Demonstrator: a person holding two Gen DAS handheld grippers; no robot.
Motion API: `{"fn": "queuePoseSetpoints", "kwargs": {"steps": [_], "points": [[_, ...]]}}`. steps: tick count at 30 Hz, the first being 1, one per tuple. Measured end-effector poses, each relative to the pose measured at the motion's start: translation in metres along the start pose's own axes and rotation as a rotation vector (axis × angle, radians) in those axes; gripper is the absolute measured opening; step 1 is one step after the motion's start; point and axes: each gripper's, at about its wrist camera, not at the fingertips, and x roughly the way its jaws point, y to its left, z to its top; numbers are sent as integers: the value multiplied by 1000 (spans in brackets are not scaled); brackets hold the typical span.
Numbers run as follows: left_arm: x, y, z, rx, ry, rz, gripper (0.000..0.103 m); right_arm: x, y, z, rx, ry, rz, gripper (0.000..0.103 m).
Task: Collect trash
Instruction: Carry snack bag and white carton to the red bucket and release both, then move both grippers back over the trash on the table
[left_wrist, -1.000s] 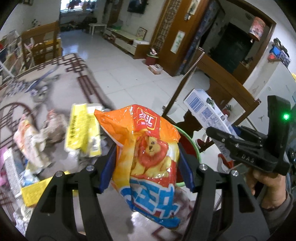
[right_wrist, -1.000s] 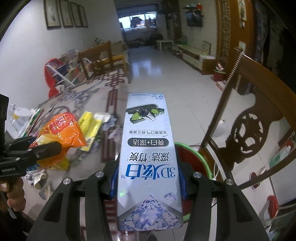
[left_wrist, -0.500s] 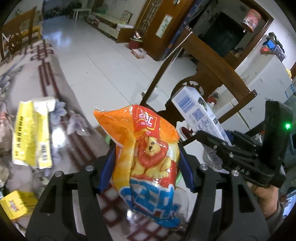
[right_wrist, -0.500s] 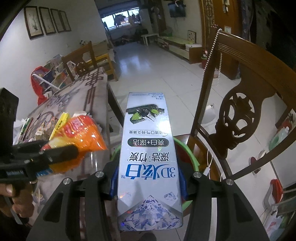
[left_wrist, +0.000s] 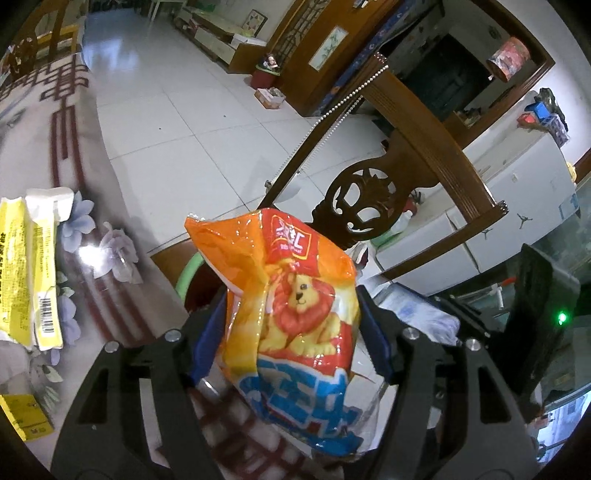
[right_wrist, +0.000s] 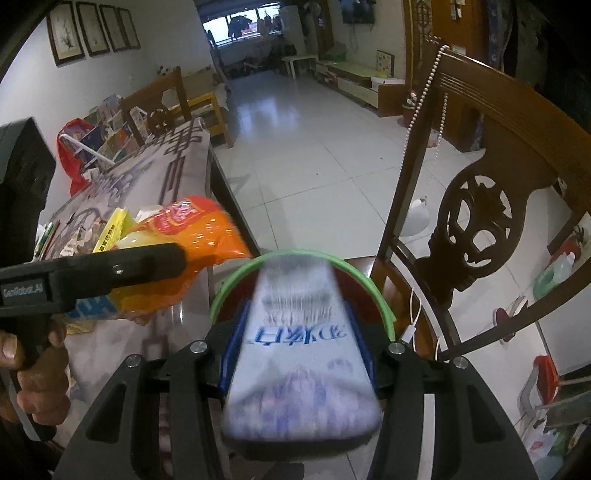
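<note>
Now the left gripper (left_wrist: 291, 332) is opening its jaws, with the orange snack bag (left_wrist: 295, 314) between them, just above the green-rimmed bin (right_wrist: 303, 273). Right beside it, the right gripper (right_wrist: 299, 354) squeezes the blurry white box (right_wrist: 299, 369), tipped over the bin.

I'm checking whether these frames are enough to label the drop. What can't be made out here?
- Inside of the green-rimmed bin: hidden in both wrist views by the orange lion snack bag and the white-and-blue carton.
- Carton's print: motion-blurred in the right wrist view.
- Whether the opening left claw pads touch the bag: unclear behind crinkled plastic.
- Yellow packets: cut by the left edge.
</note>
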Motion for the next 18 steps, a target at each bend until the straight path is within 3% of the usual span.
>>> {"fn": "queuePoseSetpoints", "kwargs": {"steps": [2, 4, 6, 18], "points": [[2, 1, 2, -11, -5, 2, 81, 0, 1, 2, -3, -5, -10, 53], [-1, 6, 3, -37, -23, -6, 91, -1, -1, 3, 10, -17, -21, 72], [-3, 8, 5, -51, -31, -17, 96, -4, -2, 3, 20, -27, -19, 74], [-26, 20, -3, -81, -43, 9, 97, -6, 5, 4, 7, -38, -9, 85]]}}
